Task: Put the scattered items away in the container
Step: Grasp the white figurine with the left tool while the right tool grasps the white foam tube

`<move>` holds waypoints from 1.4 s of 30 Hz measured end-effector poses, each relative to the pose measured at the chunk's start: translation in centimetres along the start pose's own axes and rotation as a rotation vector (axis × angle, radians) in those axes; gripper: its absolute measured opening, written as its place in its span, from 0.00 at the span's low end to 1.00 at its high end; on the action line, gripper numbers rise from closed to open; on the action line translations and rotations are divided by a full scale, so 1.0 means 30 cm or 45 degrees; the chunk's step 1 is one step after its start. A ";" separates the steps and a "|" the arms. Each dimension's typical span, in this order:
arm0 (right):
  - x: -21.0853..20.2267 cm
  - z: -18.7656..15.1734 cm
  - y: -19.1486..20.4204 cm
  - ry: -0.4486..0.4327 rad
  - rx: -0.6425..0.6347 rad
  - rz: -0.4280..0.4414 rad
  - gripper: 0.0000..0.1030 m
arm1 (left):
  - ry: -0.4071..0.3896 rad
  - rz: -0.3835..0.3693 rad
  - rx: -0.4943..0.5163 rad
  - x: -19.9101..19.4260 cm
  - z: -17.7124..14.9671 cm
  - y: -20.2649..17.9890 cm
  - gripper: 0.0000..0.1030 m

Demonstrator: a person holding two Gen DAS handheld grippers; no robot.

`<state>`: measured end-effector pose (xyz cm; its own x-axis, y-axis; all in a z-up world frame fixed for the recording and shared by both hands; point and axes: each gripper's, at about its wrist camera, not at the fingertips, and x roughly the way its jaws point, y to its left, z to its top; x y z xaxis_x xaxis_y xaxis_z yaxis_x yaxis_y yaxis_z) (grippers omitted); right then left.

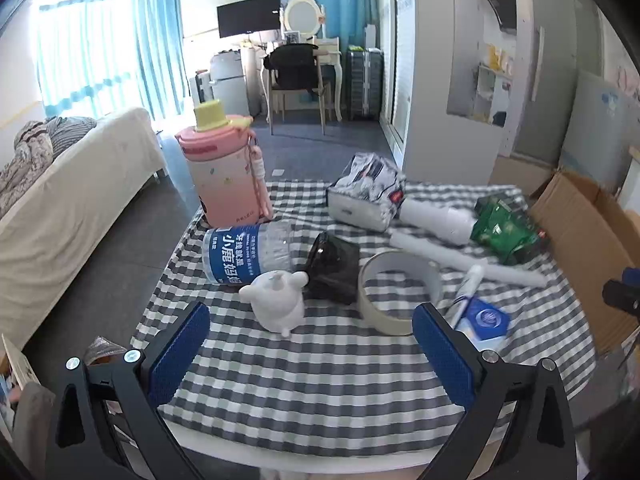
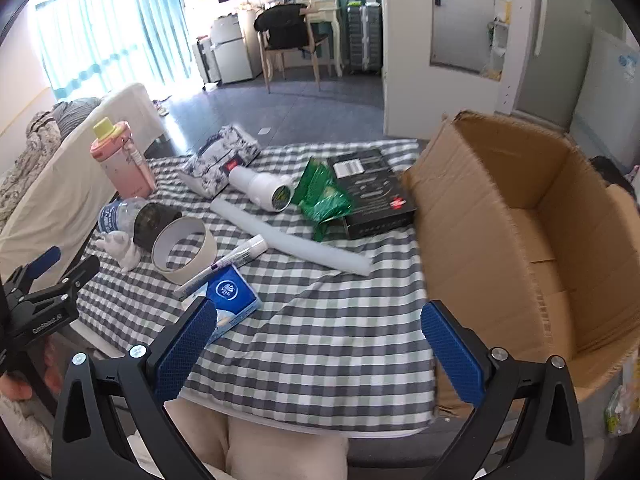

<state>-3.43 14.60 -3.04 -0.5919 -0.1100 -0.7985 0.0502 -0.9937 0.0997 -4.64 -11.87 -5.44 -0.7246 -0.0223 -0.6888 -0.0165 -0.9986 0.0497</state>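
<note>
Nothing seems packed yet: the cardboard box at the right edge of the counter looks empty, and both the left gripper and the right gripper hover released, jaws wide with nothing between them. The scattered items lie on the checked cloth to the box's left. Nearest the left gripper is a smooth white figurine, rounded and probably slippery, needing a grip across its body. Beside it sit a hollow tape ring, a crinkly clear water bottle on its side and a dark cup. The right gripper's easiest first pick is likely the flat blue carton, close by.
</note>
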 end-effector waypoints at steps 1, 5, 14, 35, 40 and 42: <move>0.013 0.001 -0.001 0.010 0.000 0.002 0.99 | -0.001 -0.003 0.009 0.011 -0.004 0.008 1.00; 0.058 0.004 -0.017 0.043 0.034 0.026 0.99 | 0.005 0.040 0.055 0.083 -0.021 0.044 1.00; 0.137 0.015 -0.005 0.103 0.030 0.013 0.99 | 0.074 0.105 0.027 0.282 -0.055 0.077 1.00; 0.337 0.087 0.117 0.171 -0.320 0.002 0.59 | 0.072 -0.033 0.009 0.186 -0.025 0.112 0.52; 0.402 0.109 0.153 0.192 -0.433 -0.054 0.58 | 0.068 -0.050 0.026 0.183 -0.012 0.095 0.52; 0.451 0.118 0.146 0.229 -0.448 -0.073 0.58 | 0.077 -0.063 0.028 0.197 -0.004 0.084 0.52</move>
<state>-14.07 8.84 -11.30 -0.4529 -0.0248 -0.8912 0.3121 -0.9408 -0.1324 -8.89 -14.54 -9.47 -0.6797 0.0235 -0.7332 -0.0666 -0.9973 0.0298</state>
